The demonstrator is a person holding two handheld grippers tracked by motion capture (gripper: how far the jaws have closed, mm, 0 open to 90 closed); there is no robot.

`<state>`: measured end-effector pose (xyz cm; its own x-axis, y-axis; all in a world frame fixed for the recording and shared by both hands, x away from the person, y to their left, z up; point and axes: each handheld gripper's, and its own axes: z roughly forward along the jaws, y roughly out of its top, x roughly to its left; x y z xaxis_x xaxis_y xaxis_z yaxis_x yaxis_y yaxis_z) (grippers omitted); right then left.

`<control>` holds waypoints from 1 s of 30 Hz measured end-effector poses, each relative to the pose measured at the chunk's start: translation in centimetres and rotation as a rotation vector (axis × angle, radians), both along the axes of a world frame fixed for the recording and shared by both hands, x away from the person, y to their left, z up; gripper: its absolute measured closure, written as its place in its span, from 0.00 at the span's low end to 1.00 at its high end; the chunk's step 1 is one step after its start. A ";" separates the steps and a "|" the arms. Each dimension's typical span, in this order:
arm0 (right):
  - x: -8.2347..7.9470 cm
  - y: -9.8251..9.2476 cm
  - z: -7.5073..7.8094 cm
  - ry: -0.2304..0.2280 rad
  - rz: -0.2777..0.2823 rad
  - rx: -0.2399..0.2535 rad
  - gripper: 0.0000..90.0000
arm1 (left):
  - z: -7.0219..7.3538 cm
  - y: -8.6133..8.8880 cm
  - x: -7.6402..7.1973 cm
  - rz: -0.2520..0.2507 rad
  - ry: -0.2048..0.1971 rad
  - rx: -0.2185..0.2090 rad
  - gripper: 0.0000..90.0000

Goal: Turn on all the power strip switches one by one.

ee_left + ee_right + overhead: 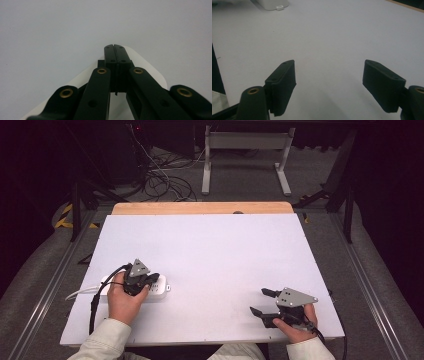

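White power strip (150,289) near table (225,250) edge

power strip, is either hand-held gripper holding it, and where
Neither. The left hand-held gripper is shut with nothing between its jaws, over the power strip. The right hand-held gripper is open above the table.

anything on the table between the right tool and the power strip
No, bare white table lies between the right tool and the power strip, shown in the high view.
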<state>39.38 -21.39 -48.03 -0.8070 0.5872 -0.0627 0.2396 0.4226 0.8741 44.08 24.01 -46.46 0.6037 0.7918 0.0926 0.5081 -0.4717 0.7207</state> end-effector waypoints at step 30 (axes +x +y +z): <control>0.0 -0.2 0.0 -0.004 -0.006 0.005 0.30 | 4.7 0.7 -3.1 -0.057 -0.132 -0.184 1.00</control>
<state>39.33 -21.57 -47.99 -0.8033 0.5923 -0.0631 0.2386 0.4170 0.8770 40.97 24.75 -41.74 0.6399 0.7679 0.0309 0.3798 -0.3510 0.8559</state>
